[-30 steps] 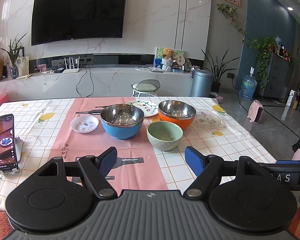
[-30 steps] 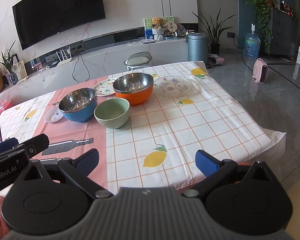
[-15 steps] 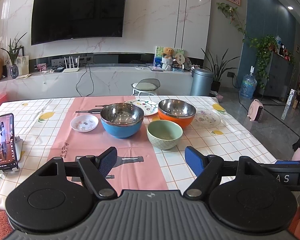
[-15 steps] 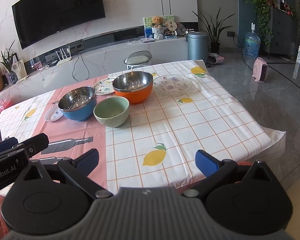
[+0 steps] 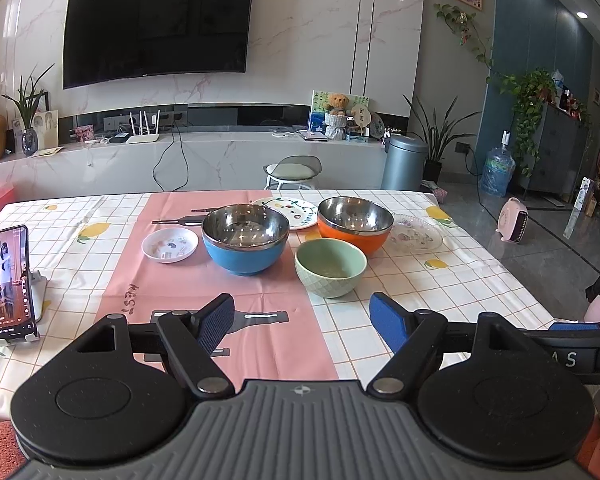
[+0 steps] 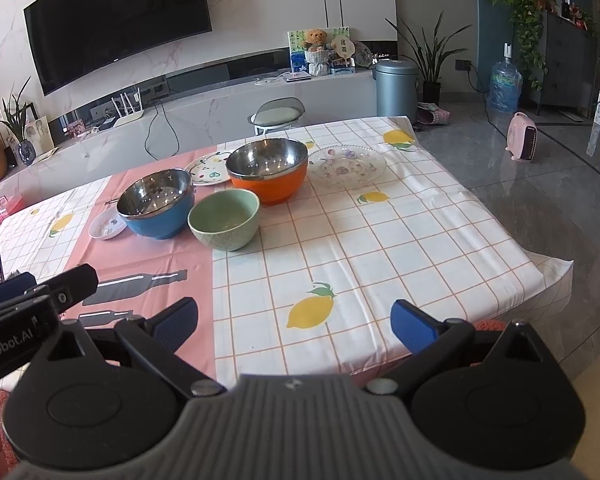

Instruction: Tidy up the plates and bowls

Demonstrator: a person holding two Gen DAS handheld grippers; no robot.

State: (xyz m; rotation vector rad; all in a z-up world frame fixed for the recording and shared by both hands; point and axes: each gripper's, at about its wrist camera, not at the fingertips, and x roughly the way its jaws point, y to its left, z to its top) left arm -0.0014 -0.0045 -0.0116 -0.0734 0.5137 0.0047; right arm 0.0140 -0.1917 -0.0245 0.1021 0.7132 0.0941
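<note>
Left wrist view, left to right. A phone (image 5: 10,282) on a stand is sitting at the left edge of the frame, screen lit. Right of it, centre left, a small white dish (image 5: 169,244) is lying on the pink runner (image 5: 204,292). Next, at centre, the blue bowl (image 5: 245,239) with a steel lining is standing upright; behind it a white patterned plate (image 5: 296,212) is showing partly. Just right of centre the green bowl (image 5: 331,267) is sitting nearest the camera, with the orange bowl (image 5: 355,222) behind it, very close, contact unclear. Furthest right, a clear glass plate (image 5: 418,235) is lying flat beside the orange bowl.

The left gripper (image 5: 302,318) is hovering low in the frame over the near table edge, jaws spread wide, holding nothing. In the right wrist view the right gripper (image 6: 294,326) is doing the same above the lemon-print cloth (image 6: 340,248), jaws wide apart and empty, well short of all the dishes.

Judgement: nothing is stacked; all 3 bowls and 3 plates are lying separate, so the task is at its opening approach. The next move is likely calling for a reach forward to the green bowl, closest to both grippers, with 1 finger going inside the rim and 1 outside before closing.
</note>
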